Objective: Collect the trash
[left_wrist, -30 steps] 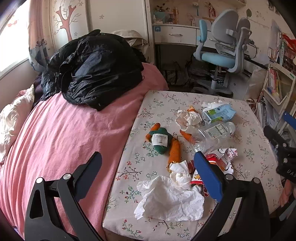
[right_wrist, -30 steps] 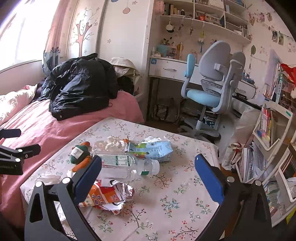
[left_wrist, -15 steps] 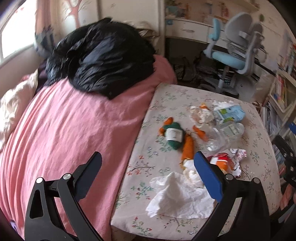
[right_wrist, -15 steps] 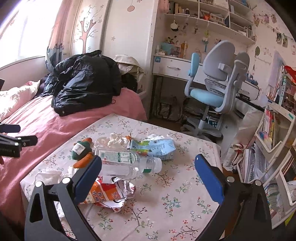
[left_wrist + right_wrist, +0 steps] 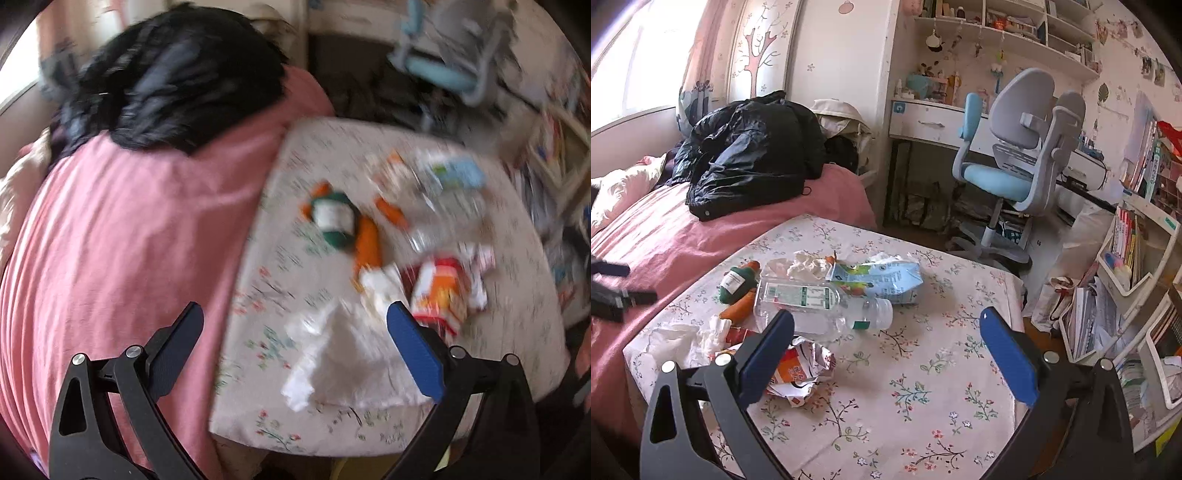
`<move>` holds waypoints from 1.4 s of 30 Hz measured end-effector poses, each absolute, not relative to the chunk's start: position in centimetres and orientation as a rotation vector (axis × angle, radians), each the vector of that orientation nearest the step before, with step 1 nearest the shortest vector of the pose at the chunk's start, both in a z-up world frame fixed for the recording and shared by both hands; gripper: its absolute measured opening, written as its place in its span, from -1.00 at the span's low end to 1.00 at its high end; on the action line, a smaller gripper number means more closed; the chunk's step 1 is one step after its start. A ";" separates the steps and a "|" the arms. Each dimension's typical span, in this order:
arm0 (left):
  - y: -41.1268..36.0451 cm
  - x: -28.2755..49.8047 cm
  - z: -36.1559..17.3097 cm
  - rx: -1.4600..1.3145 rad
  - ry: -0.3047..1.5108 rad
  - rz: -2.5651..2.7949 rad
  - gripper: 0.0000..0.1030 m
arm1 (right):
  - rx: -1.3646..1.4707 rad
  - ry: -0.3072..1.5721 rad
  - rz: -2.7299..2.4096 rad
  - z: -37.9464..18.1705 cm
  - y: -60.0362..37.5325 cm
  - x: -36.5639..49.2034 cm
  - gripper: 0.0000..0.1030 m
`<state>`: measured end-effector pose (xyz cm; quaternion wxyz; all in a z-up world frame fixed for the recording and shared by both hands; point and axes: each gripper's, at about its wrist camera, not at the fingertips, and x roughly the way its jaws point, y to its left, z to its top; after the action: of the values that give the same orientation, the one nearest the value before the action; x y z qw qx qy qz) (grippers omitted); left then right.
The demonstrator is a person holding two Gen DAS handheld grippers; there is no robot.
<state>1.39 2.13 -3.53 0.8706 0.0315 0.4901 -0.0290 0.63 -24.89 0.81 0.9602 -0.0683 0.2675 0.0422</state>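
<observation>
Trash lies on a floral-cloth table (image 5: 916, 398): a clear plastic bottle (image 5: 812, 302), a blue-and-white pouch (image 5: 882, 277), a crumpled red-orange wrapper (image 5: 798, 373), white tissue (image 5: 676, 339) and a green-and-orange carrot toy (image 5: 737, 282). My right gripper (image 5: 886, 347) is open above the table's near side, holding nothing. The left wrist view is blurred; my left gripper (image 5: 295, 339) is open over the table's edge, with the white tissue (image 5: 340, 354) between its fingers' line of sight, and the wrapper (image 5: 443, 295) and toy (image 5: 336, 218) lie beyond. The left gripper (image 5: 613, 291) shows at the right view's left edge.
A pink bed (image 5: 683, 236) with a black jacket (image 5: 746, 155) borders the table's left side. A blue-grey desk chair (image 5: 1015, 155) and white desk (image 5: 931, 122) stand behind. Shelves with books (image 5: 1134, 251) and bags crowd the right.
My left gripper has swung left and back, so the bed fills more of its view and the table sits further right. The right gripper has barely shifted. The trash lies as before.
</observation>
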 end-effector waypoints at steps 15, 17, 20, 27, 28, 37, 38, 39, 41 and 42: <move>-3.7 1.4 -10.6 0.210 1.185 -0.259 0.68 | -0.097 0.555 0.104 0.8 -25.9 0.5 0.87; -3.3 1.1 -10.2 0.210 1.163 -0.261 0.33 | -0.081 0.575 0.114 0.6 -26.1 0.7 0.87; -2.4 1.6 -9.5 0.213 1.157 -0.259 -0.57 | -0.059 0.615 0.143 0.2 -26.0 1.1 0.87; -1.1 1.0 -6.2 0.206 1.103 -0.291 -0.91 | -0.048 0.825 0.254 -3.5 -23.8 2.7 0.87; -0.8 0.8 -5.5 0.210 1.081 -0.284 -0.91 | -0.054 0.849 0.268 -4.1 -23.2 2.9 0.87; 1.1 0.6 -3.3 0.169 1.012 -0.251 -0.90 | -0.149 0.820 0.340 -4.2 -18.0 2.0 0.87; 1.6 0.5 -3.0 0.151 0.999 -0.232 -0.90 | -0.161 0.808 0.346 -4.1 -17.5 2.0 0.87; 2.4 0.6 -2.5 0.124 0.980 -0.199 -0.90 | -0.180 0.792 0.360 -3.9 -16.7 1.8 0.87; 4.4 0.4 -1.4 0.064 0.929 -0.101 -0.90 | -0.202 0.787 0.399 -4.0 -15.3 1.7 0.87; 5.4 0.3 -0.8 0.026 0.905 -0.064 -0.90 | -0.214 0.791 0.429 -4.1 -14.3 1.6 0.87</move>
<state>0.29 5.38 -0.81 0.8988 0.0126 0.4371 -0.0311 1.56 -14.28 -4.12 0.8950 -0.1031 0.3815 0.2070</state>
